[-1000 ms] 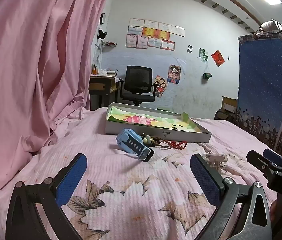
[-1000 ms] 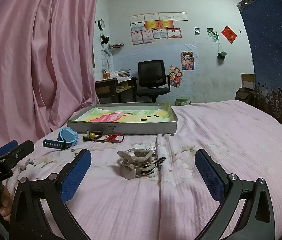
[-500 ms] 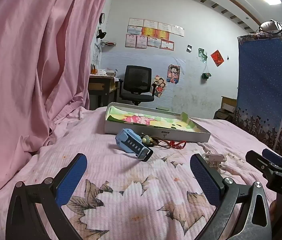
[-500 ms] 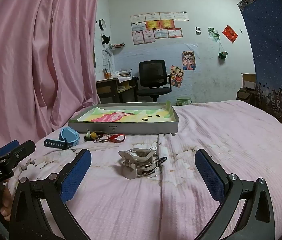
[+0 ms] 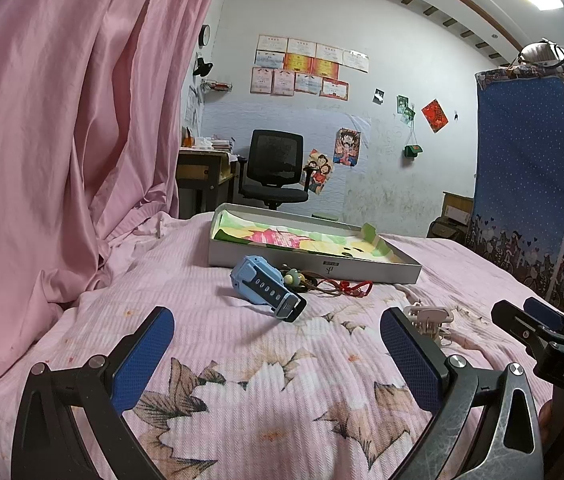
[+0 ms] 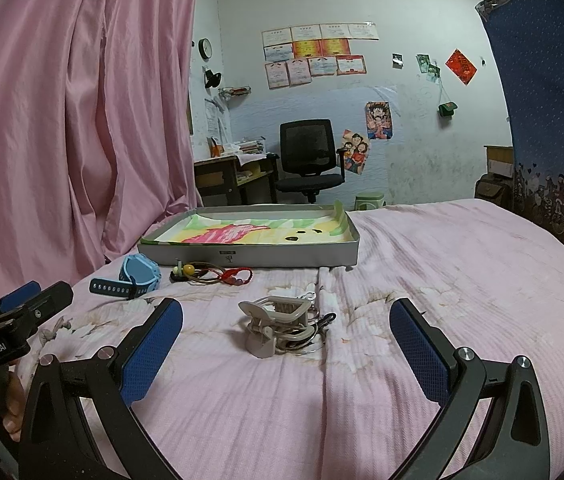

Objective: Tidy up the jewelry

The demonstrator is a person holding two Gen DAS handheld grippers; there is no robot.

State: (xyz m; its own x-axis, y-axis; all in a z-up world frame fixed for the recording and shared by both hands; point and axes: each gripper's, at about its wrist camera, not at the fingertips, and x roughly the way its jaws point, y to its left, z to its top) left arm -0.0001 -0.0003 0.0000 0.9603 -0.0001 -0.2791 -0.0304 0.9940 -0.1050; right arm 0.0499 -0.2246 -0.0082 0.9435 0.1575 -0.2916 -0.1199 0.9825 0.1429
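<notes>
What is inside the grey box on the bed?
The grey box holds a colourful paper lining of pink, yellow and green with small dark spots. No jewellery shows inside. The near wall hides the strip of floor just behind it.

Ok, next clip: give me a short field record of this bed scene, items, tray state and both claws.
surface: pink floral bedspread
tray: grey shallow box, colourful paper liner, no jewelry visible inside
blue smartwatch: on bedspread, in front of tray
red cord bracelets: beside watch, outside tray
beige hair claw clip: on metal rings, ahead of right claw
left claw: open, empty
right claw: open, empty
</notes>
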